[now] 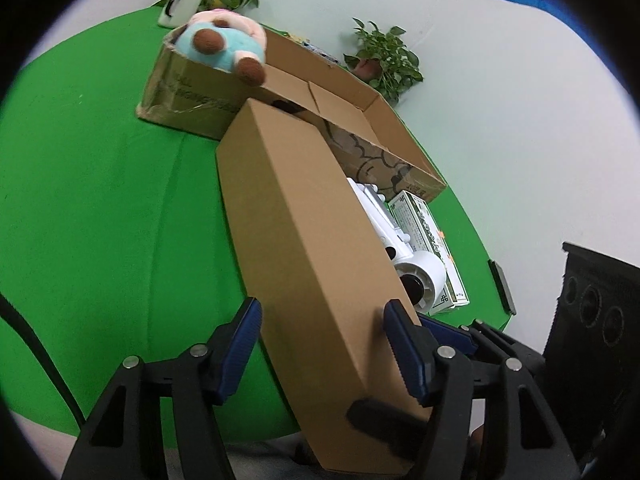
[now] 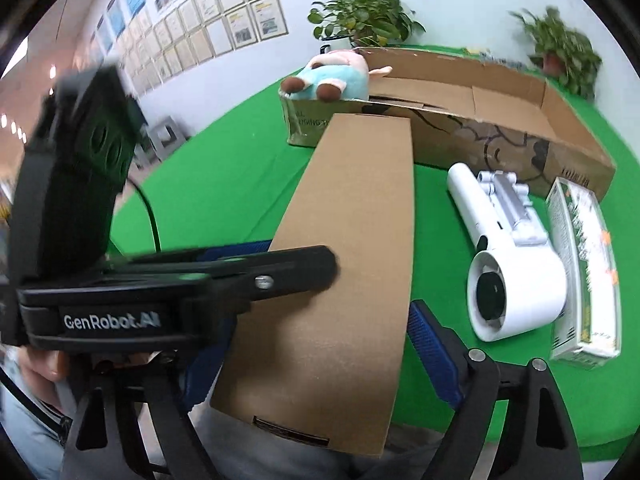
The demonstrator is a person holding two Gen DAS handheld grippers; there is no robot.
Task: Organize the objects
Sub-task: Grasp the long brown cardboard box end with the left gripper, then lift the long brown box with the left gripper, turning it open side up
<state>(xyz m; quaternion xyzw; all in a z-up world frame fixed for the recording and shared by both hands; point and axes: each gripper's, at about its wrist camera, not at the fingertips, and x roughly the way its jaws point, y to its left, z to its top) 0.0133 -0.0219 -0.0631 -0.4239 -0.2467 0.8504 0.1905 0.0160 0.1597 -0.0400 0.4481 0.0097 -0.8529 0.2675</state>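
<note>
A long brown cardboard box (image 1: 304, 240) lies lengthwise on the green table (image 1: 100, 200), its near end over the table's front edge. My left gripper (image 1: 324, 312) is shut on this end, blue pads (image 1: 240, 344) on both sides. In the right wrist view the same box (image 2: 352, 240) runs away from me. My right gripper (image 2: 312, 332) is shut on its near end, with its right pad (image 2: 432, 344) against the box's edge. The left gripper's black finger (image 2: 296, 270) lies across the top and hides my left fingertip.
A big open cardboard carton (image 2: 520, 148) stands behind, a plush toy (image 2: 332, 76) in its left end. A white handheld device (image 2: 516, 292) and a green-and-white packet (image 2: 584, 276) lie right of the long box. Two potted plants (image 2: 360, 16) stand at the back wall. A hand (image 2: 40, 360) shows lower left.
</note>
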